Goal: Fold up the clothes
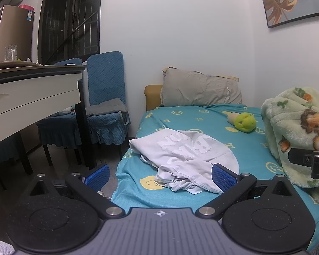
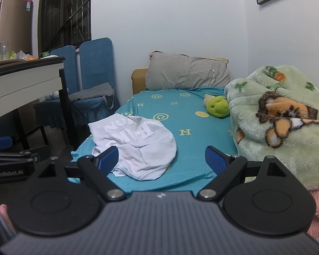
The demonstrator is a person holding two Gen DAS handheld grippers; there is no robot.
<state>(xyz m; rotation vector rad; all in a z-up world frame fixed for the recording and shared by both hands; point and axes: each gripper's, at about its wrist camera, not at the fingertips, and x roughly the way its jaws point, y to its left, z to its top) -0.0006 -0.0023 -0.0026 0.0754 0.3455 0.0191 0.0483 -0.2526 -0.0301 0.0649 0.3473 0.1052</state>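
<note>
A crumpled white T-shirt (image 1: 185,159) with raised white letters lies on the teal bed sheet (image 1: 202,123) near the bed's left front corner; it also shows in the right wrist view (image 2: 136,146). My left gripper (image 1: 160,175) is open and empty, held short of the shirt's near edge. My right gripper (image 2: 161,159) is open and empty, just before the shirt's right part and the sheet (image 2: 189,116). Each gripper shows at the edge of the other's view.
A green fleece blanket (image 2: 276,123) is heaped on the bed's right side. A grey pillow (image 2: 187,72) and a green plush toy (image 2: 218,106) lie at the far end. A white table (image 1: 32,97) and blue-covered chairs (image 1: 106,97) stand left of the bed.
</note>
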